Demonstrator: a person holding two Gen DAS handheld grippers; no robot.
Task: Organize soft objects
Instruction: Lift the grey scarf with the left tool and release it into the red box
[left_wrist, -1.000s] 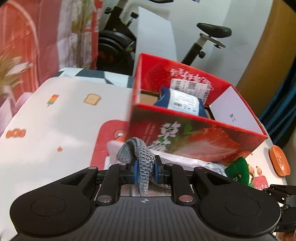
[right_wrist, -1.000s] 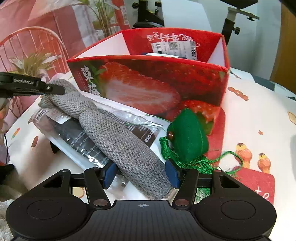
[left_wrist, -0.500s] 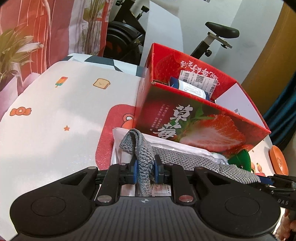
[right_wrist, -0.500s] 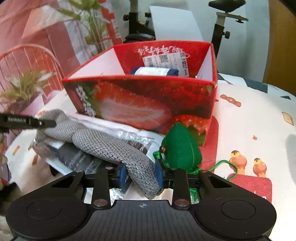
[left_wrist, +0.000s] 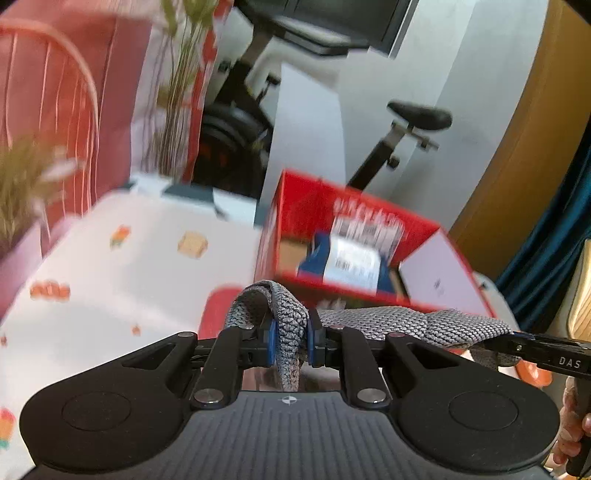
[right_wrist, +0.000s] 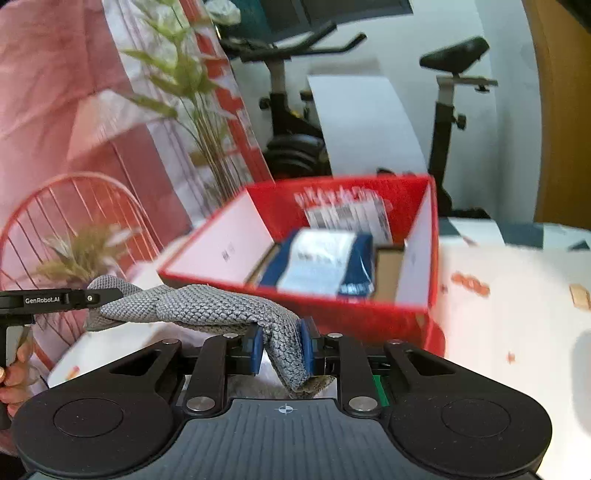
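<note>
A grey knitted cloth (left_wrist: 388, 321) hangs stretched between my two grippers, lifted to about the height of the box rim. My left gripper (left_wrist: 290, 341) is shut on one end of it. My right gripper (right_wrist: 282, 347) is shut on the other end of the cloth (right_wrist: 207, 306). The red strawberry-print box (left_wrist: 369, 291) stands open just beyond the cloth, and it also shows in the right wrist view (right_wrist: 354, 314). A blue and white packet (right_wrist: 321, 266) lies inside it. Both views are blurred by motion.
The table has a white cloth with small food prints (left_wrist: 110, 280). An exercise bike (left_wrist: 410, 129) and a white panel stand behind the box. A red wire chair (right_wrist: 74, 229) and dried grasses stand at the left. An orange dish (left_wrist: 533, 373) lies near the right gripper.
Both grippers have risen with the grey cloth, lifting it off the table and the packets beneath. The box interior now shows from higher up.
</note>
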